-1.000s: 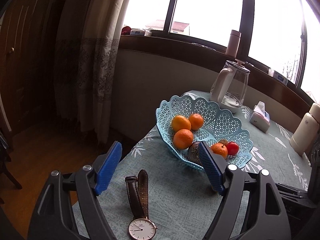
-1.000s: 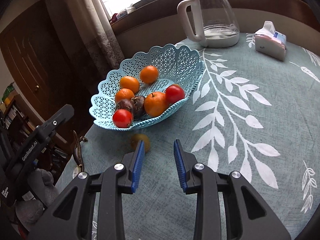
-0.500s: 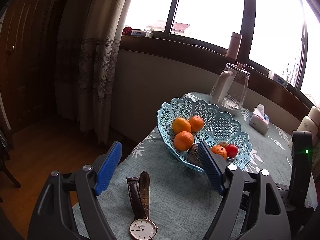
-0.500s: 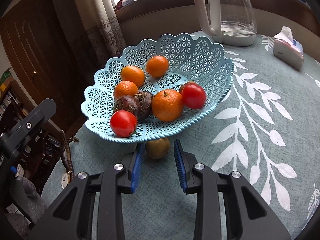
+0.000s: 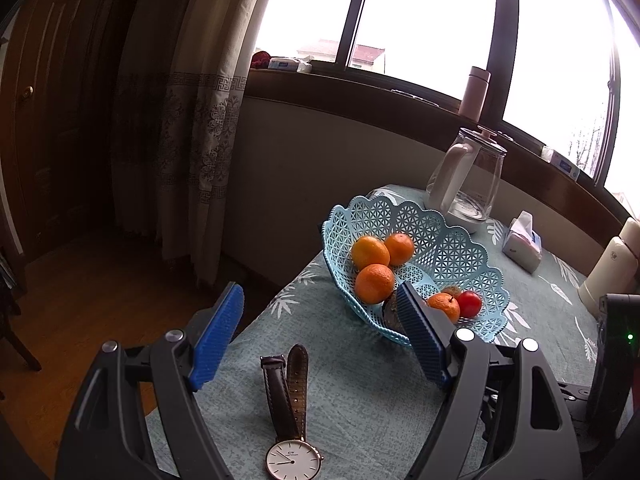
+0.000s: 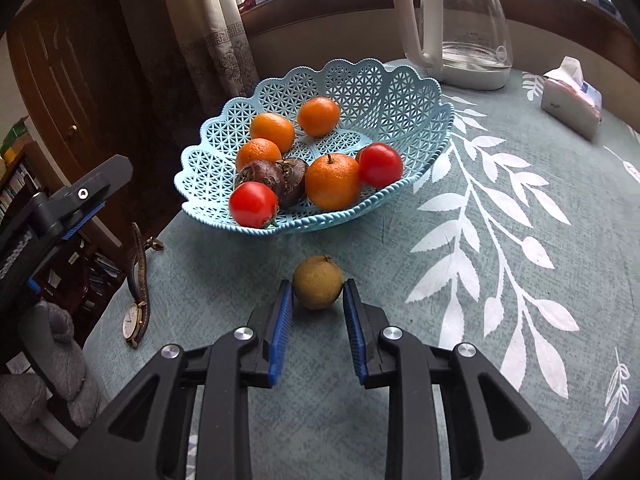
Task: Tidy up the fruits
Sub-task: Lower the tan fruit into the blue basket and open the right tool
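A light blue lattice basket (image 6: 380, 88) holds several oranges (image 6: 334, 181), two red tomatoes (image 6: 253, 205) and two dark purple fruits (image 6: 280, 178). One yellow-brown fruit (image 6: 318, 287) rests on the tablecloth just in front of the basket. My right gripper (image 6: 317, 294) has its blue pads pressed against both sides of that fruit, at the fingertips. My left gripper (image 5: 320, 296) hovers wide open over the table's left end, holding nothing, with the basket (image 5: 440, 216) ahead of its right finger. That finger hides part of the dark fruits.
A brown-strapped wristwatch (image 5: 294, 458) lies near the table's left edge, below the left gripper. Behind the basket stand a glass kettle (image 6: 468, 32) and a tissue pack (image 6: 572, 100). A white bottle (image 5: 608, 272) is at the far right. Beyond the table's left edge the floor drops away.
My right gripper moved forward and down until the yellow-brown fruit sat between its fingertips, and the jaws narrowed onto it. The left gripper pulled back slightly and stayed open.
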Demonstrator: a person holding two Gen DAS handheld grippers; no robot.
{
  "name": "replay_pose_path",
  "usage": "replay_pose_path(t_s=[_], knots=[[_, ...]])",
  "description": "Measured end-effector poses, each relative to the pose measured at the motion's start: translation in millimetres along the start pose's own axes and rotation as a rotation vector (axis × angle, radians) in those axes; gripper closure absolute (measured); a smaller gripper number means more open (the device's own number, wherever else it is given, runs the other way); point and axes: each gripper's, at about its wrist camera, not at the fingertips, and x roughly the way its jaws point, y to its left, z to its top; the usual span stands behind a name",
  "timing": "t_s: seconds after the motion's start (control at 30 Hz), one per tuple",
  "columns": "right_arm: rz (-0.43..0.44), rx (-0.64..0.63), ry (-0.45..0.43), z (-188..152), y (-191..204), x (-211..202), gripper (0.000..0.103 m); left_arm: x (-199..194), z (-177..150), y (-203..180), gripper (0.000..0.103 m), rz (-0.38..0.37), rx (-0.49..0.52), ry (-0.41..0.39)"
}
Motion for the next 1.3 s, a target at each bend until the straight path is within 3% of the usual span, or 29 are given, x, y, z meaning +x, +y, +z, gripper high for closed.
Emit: replay_pose_path(t_s=[0.33, 0.57, 0.77, 1.1, 1.3], knots=[[0.041, 0.01, -0.105, 9, 0, -43, 0.077, -1, 1, 2, 0.023, 0.003, -0.008, -0.005], [-0.001, 0.037, -0.034, 5, -6, -8, 0.074, -3, 2, 3, 0.023, 0.004, -0.012, -0.009], [-0.048, 0.032, -0.069, 4, -9, -13, 0.073, -3, 3, 5, 0.023, 0.01, -0.02, -0.011], [-0.11, 0.014, -0.009, 6, -15, 14, 0.074, -2, 2, 2, 0.023, 0.009, -0.005, -0.008], [-0.123, 0.006, -0.022, 2, -15, 6, 0.075, -2, 2, 3, 0.023, 0.011, -0.013, -0.008]])
